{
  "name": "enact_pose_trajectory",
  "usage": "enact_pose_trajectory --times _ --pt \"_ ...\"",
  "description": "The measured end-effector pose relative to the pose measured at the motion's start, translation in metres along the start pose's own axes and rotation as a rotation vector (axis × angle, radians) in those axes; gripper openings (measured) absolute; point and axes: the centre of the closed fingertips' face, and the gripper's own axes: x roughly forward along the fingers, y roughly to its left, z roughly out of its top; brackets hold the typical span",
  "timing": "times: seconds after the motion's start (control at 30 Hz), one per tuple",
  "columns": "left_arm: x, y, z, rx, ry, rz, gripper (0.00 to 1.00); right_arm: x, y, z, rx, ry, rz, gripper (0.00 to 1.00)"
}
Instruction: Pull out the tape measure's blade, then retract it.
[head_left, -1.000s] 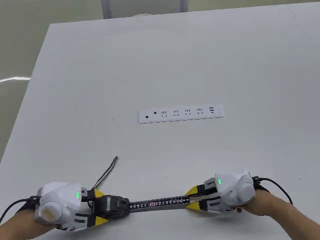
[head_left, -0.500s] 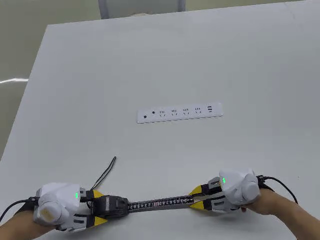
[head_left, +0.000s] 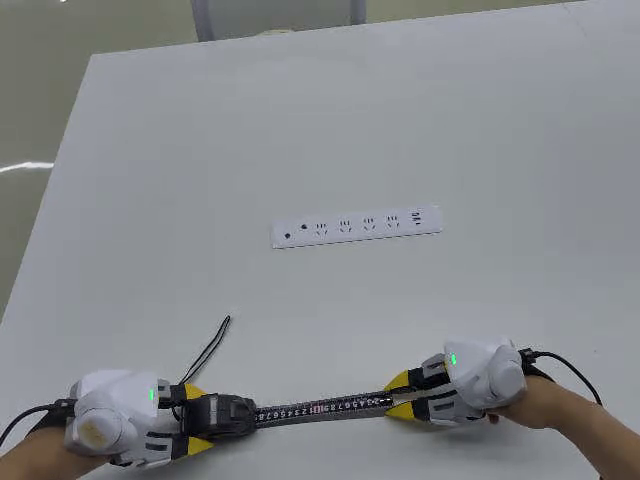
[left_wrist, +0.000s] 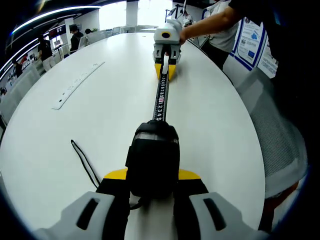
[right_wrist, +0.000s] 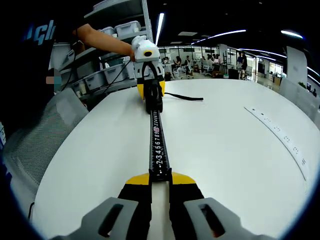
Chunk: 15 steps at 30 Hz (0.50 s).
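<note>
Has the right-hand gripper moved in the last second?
Yes. Against the power strip, the right gripper has slid slightly right, away from the tape measure case, baring more blade.

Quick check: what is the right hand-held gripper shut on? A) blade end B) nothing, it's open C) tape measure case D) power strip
A: the right hand-held gripper pinches the end of the blade, while the left hand-held gripper holds the case.

The left gripper (head_left: 200, 417) and the right gripper (head_left: 398, 398) each have a rounded white shell, black jaws tipped with yellow wedges, and a small green light (head_left: 152, 395) on top. A black cable (head_left: 538, 352) trails behind each. The person wears a dark short-sleeved top (left_wrist: 285, 40).
</note>
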Motion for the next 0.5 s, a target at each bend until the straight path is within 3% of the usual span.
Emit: enact_pose_trajectory --times 0.5 --pt "0.0 -0.0001 -0.0003 0.0 0.002 0.002 0.29 -0.0096 -0.0008 -0.0061 0.014 0.001 -0.003 0.11"
